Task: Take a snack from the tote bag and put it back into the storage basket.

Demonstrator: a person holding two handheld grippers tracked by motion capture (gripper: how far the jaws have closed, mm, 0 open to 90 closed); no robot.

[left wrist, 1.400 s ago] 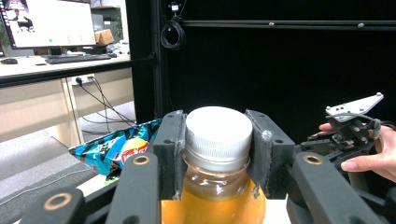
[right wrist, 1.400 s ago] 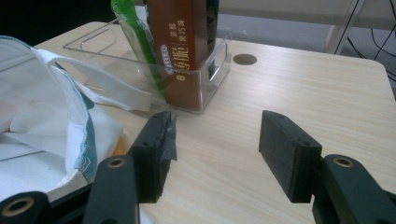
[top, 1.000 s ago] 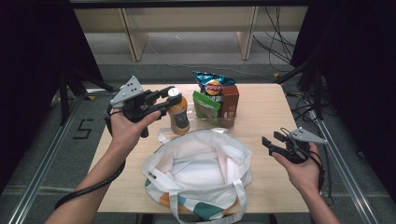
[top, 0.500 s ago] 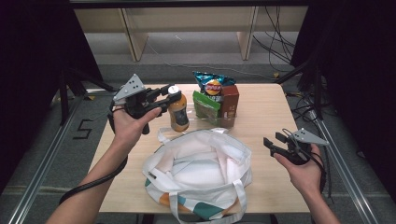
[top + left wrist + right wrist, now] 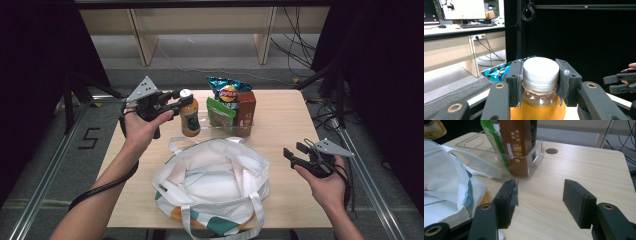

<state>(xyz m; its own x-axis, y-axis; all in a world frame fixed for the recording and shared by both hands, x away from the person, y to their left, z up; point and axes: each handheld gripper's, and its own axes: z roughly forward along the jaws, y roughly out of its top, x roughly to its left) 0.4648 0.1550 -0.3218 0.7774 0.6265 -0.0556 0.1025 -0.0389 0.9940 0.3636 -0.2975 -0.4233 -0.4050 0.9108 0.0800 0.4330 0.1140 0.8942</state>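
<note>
My left gripper (image 5: 181, 102) is shut on the white cap of an orange juice bottle (image 5: 189, 117), held at the left end of a clear tray (image 5: 220, 125). In the left gripper view the jaws clamp the bottle's cap (image 5: 540, 73) from both sides. A white tote bag (image 5: 212, 185) with teal and orange patches lies open at the table's near middle. My right gripper (image 5: 292, 155) hovers open to the right of the bag, holding nothing. In the right gripper view its open jaws (image 5: 539, 200) point at the tray (image 5: 534, 155) and a brown box (image 5: 515, 145).
The clear tray also holds a blue chip bag (image 5: 227, 91), a green packet (image 5: 219, 114) and the brown box (image 5: 246, 110). The light wooden table (image 5: 285, 115) has bare room on the right. Shelving legs and cables lie on the floor beyond.
The left gripper with the bottle has shifted slightly up and left from the tray. The right gripper has stayed where it was.
</note>
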